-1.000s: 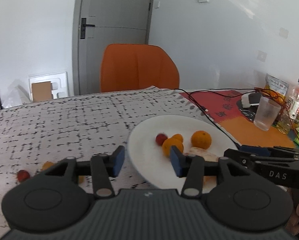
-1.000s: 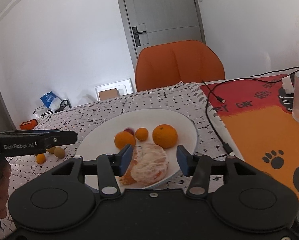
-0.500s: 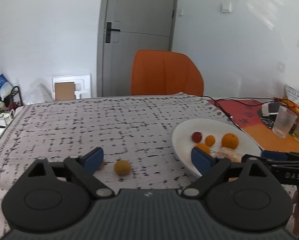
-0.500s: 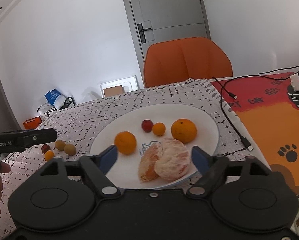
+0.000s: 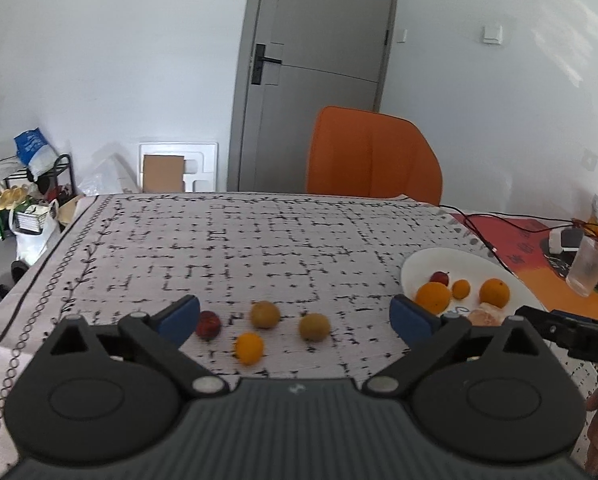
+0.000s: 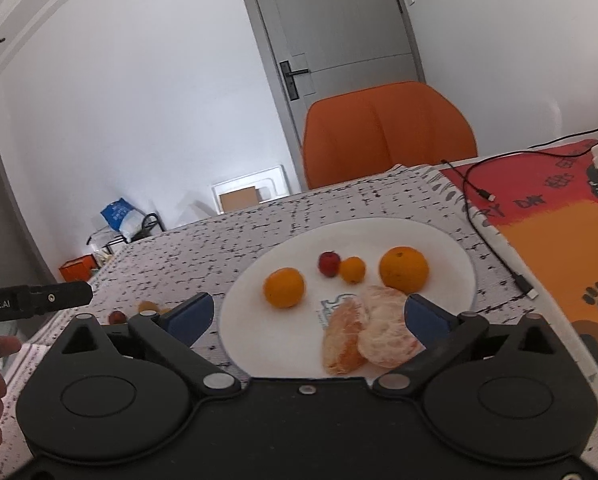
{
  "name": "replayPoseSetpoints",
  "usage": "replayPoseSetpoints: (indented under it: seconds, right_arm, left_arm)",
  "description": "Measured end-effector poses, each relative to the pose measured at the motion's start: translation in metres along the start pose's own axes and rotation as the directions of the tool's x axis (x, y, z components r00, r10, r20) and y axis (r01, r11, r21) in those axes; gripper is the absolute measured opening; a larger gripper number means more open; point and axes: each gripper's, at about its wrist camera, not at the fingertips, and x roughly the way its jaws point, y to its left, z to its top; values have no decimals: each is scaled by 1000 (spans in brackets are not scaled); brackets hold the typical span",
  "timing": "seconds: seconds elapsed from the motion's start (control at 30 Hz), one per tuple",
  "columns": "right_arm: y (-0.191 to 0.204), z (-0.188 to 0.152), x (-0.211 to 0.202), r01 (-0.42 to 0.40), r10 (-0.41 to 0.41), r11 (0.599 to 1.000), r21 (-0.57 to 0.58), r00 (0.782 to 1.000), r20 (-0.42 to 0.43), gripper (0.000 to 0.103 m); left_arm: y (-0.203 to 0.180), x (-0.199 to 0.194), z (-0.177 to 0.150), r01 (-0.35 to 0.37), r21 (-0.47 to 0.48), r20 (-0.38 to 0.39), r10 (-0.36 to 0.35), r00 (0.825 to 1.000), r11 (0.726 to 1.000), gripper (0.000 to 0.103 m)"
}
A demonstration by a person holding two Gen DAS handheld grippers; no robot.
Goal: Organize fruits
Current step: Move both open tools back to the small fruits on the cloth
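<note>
A white plate [image 6: 451, 248] holds two oranges [image 6: 404, 269], a small orange fruit [image 6: 352, 269], a red fruit [image 6: 329, 263] and a peeled orange [image 6: 383, 336]; the plate also shows in the left wrist view [image 5: 427, 268]. On the cloth lie a red fruit [image 5: 208, 324], two brownish fruits [image 5: 265, 314] and a small orange fruit [image 5: 249, 347]. My left gripper [image 5: 295, 318] is open and empty, just in front of these loose fruits. My right gripper [image 6: 306, 318] is open and empty over the plate's near edge, around the peeled orange.
An orange chair [image 5: 373, 156] stands behind the table. A black cable [image 6: 495, 236] runs right of the plate on the red-orange mat [image 6: 571, 240]. A plastic cup [image 5: 587, 266] and bottles stand at the far right. The table's left edge [image 5: 39, 280] is near.
My left gripper swung left from the plate to the loose fruits and opened wide. My right gripper opened wide and released the peeled orange onto the plate.
</note>
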Motion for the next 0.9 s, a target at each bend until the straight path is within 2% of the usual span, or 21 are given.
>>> replayPoseSetpoints:
  seconds: [0.5, 0.67, 0.9]
  right_arm:
    - [38, 2, 5, -82, 83, 996, -40, 996, 16, 103]
    - [49, 2, 7, -74, 76, 995, -72, 997, 20, 103]
    - [62, 4, 17, -113, 112, 990, -81, 994, -17, 103]
  left_arm:
    - [36, -18, 0, -57, -43, 2, 58, 998, 997, 103]
    - [48, -25, 2, -53, -60, 13, 54, 998, 997, 103]
    - [59, -34, 1, -58, -65, 27, 59, 998, 996, 103]
